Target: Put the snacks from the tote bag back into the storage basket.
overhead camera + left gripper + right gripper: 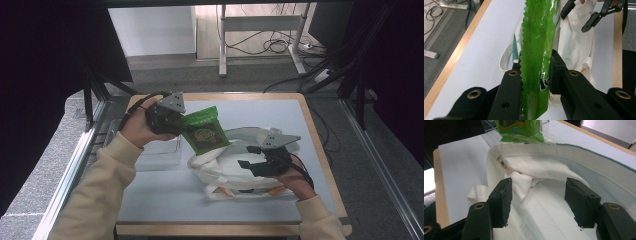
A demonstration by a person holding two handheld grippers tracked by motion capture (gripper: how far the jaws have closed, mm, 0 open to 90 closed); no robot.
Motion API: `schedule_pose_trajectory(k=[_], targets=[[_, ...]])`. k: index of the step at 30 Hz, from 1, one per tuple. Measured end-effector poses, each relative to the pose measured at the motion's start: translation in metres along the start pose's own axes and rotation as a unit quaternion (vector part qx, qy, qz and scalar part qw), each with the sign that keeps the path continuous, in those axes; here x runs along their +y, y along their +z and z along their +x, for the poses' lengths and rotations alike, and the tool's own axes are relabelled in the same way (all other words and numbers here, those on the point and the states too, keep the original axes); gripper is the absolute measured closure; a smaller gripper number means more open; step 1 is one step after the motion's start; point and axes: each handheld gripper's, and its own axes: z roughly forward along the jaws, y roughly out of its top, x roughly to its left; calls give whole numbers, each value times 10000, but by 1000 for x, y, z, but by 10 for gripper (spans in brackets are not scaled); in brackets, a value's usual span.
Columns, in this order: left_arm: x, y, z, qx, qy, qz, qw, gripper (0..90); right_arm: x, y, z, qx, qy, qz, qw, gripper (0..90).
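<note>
Snack pouch (204,131), green and glossy, was the thing being packed, though the largest thing in the scene was the bench (165,200), a pale sheet with a wooden border. On it, toward the right edge and near the front, lay a white cloth bag (235,170), rumpled, its hemmed mouth pulled up and turned toward the left edge. A clear plastic tray (159,155) sat near the left edge, just beside the bag. The right tool (252,157) reached over the bag from the right edge; in the right gripper view its jaws stood apart with the inner cloth between them and no pad pressing on it, probably placed there to keep the mouth spread so the opening stayed wide. The left tool (176,122) held the pouch above the bench between the tray and the bag's mouth, its jaws clamped on the pouch's flat sides near one serrated seam, as the left gripper view showed. The pouch hung tilted, its lower end just at the bag's rim, a pose that seemed chosen so it could slide in narrow end first without catching the hem.
</note>
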Motion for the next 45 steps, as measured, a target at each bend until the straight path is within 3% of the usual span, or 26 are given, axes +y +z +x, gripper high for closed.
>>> schedule_pose_trajectory(k=[18,28,45], targets=[[-18,-26,19,332,-276,20,9991,765,0,-1,-2,-56,19,32,10000,384],[-33,-36,34,535,-520,88,9972,765,-1,-2,-2,-65,33,29,10000,381],[-59,-46,57,783,-743,370,9935,765,-2,0,-3,-94,39,61,9999,377]])
